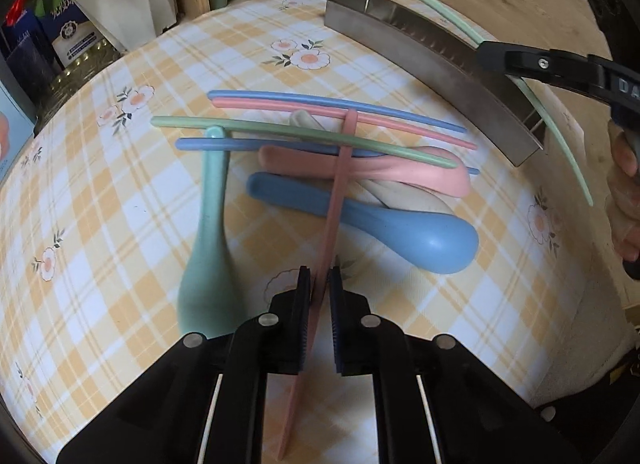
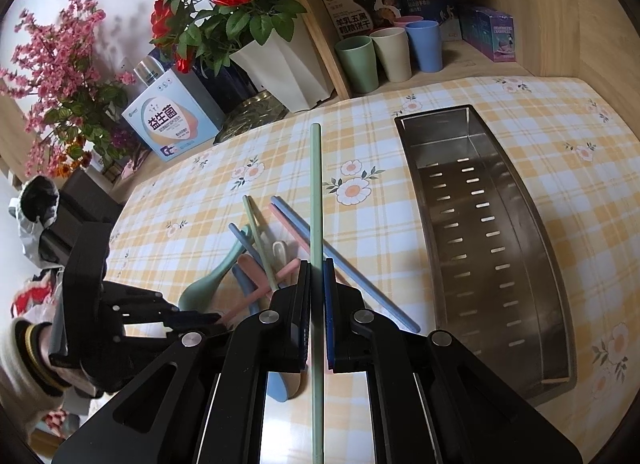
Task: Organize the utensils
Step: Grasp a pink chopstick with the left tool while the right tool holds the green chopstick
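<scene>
Nearest in the left wrist view, the left tongs (image 1: 320,284) were clamped on a pink chopstick (image 1: 340,184), which ran forward over the pile. In the right wrist view, the right tongs (image 2: 317,276) were clamped on a green chopstick (image 2: 316,192), held clear above the surface (image 2: 400,224).

Just beyond lay the heap of utensils: a green spoon (image 1: 208,232) at the left, a blue spoon (image 1: 400,232) near the middle, a pink spoon (image 1: 380,172) and a cream spoon (image 1: 404,196) crossing behind it. Over them lay another green chopstick (image 1: 300,136), 2 blue chopsticks (image 1: 332,102) and another pink chopstick (image 1: 344,116).

Farther right stood the steel tray (image 2: 540,264), its slotted floor bare, with nothing in it.

At the far edge, 3 cups (image 2: 390,54) and some boxes stood on a wooden shelf.

By my reading the sorting had barely begun: 2 chopsticks were in hand, none stowed, and every spoon and the other 4 chopsticks remained to be moved.
</scene>
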A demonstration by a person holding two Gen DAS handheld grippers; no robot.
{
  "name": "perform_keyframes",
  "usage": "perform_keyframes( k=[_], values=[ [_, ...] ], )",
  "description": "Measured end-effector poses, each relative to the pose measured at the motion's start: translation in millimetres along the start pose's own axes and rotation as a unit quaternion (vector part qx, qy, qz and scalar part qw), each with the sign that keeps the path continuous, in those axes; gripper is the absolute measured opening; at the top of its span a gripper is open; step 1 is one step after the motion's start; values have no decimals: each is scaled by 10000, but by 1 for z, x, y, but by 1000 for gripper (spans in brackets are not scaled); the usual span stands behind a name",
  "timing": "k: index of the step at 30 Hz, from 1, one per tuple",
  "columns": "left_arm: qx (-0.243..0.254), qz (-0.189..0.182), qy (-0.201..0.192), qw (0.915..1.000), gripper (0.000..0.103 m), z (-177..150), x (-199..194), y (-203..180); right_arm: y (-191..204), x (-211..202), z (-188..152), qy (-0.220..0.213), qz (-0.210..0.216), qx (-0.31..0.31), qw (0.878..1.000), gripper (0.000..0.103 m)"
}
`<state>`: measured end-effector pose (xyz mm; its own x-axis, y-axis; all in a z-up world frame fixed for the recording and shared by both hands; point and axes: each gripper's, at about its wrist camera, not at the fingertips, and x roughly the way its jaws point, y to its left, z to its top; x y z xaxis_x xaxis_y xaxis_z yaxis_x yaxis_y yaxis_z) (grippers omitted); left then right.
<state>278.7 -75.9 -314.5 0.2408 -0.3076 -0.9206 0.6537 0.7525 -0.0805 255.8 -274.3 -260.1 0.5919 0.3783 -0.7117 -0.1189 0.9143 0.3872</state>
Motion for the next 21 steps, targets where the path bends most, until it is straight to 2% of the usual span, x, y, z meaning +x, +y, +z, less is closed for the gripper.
perform_keyframes(
  k=[9,10,15,21],
  values=[
    [-113,66,-63,9999,7,8,4,-6,-4,-4,-5,7,2,130,9999,6],
    [-281,-93,-84,9995,6,5,3,-3,-5,-4,-6,7,6,139,9999,6],
    [-1111,-323,-16,9933,6,-12,-3,6,-4,-6,-8,22,26,156,9999,6],
    [-1479,90,-108,9889,6,-33,-13,10,3,-9,-9,5,77,112,9999,6]
  ],
)
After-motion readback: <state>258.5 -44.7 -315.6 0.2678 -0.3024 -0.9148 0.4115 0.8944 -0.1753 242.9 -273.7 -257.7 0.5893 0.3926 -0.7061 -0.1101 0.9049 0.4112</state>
